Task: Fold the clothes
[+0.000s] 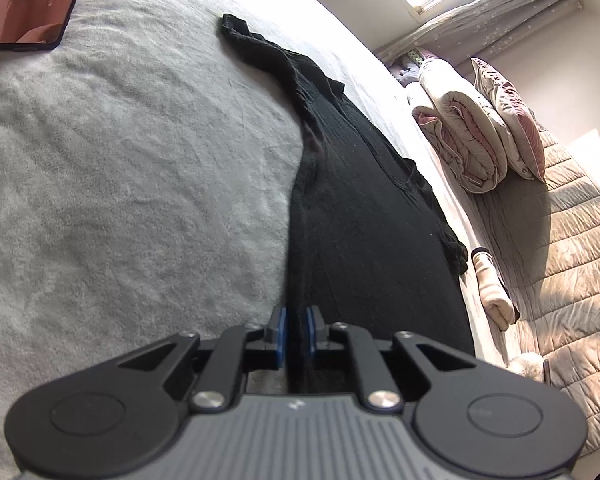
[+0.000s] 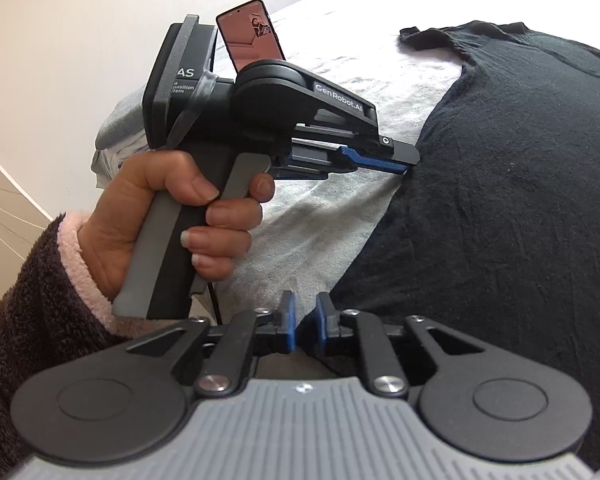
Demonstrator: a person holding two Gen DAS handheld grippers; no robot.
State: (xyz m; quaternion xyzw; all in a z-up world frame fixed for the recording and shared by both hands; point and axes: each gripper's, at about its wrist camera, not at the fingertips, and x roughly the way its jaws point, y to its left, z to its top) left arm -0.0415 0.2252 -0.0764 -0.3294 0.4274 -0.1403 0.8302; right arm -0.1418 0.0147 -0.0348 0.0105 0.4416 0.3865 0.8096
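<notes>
Two claws are at work here, one in each of our hands. Our left claw [image 1: 296, 336] is pinched tight on the near edge of the black shirt [image 1: 364, 208], with the cloth squeezed between its blue pads [image 1: 281, 338]. From the right side we can see this left claw [image 2: 404, 160] from the side, with its tips biting the shirt's [image 2: 500, 216] edge, and our left hand [image 2: 172, 216] wrapped around its grey handle, with a fuzzy dark sleeve [image 2: 32, 304] and a pink cuff at the wrist. Our right claw [image 2: 306, 326] has a small gap between its blue pads. It sits low at the shirt's near edge, and dark cloth shows in the gap, but we cannot tell if the pads are pressing on it. The shirt lies spread on a bed [image 1: 120, 160] with a pale fuzzy cover. One sleeve reaches far away across the bed. A phone [image 2: 250, 36] with a pink screen lies on the bed past the left claw. Beside the bed we see a rolled-up quilt [image 1: 460, 136], a pillow [image 1: 508, 116] and a window with a grey curtain [image 1: 496, 12].
</notes>
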